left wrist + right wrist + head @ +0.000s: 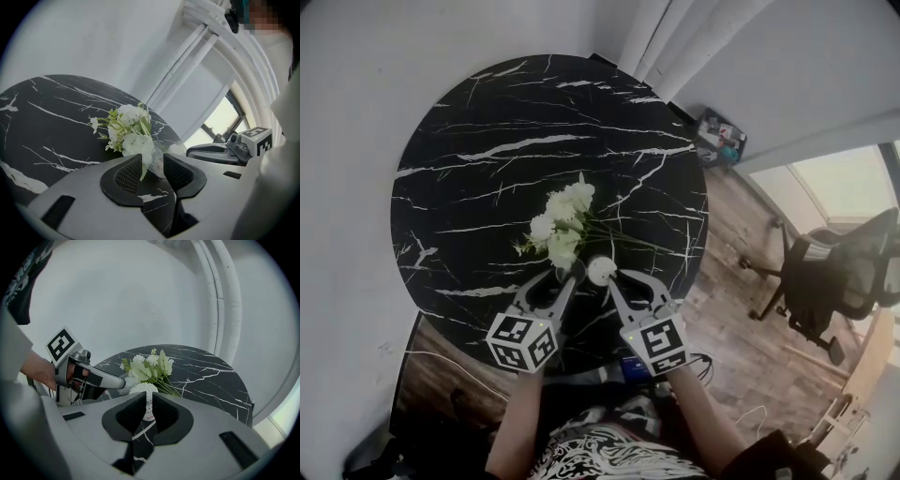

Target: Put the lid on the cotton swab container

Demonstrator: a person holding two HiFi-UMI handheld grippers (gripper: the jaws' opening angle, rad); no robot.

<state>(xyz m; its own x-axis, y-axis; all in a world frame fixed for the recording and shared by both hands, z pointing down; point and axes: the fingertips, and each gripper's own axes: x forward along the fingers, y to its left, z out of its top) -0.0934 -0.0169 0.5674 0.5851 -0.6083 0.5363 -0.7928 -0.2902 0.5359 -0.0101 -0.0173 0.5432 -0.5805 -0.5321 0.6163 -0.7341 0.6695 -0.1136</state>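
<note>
Where the black marble table [478, 159] comes nearest the person, the right gripper [149, 399] is clamped on the cotton swab container [143, 389], whose white swab tips are uncovered. Just left of it, the left gripper [152, 160] pinches what looks like the clear lid [157, 167]. Farther back lie white flowers [562, 220].
</note>
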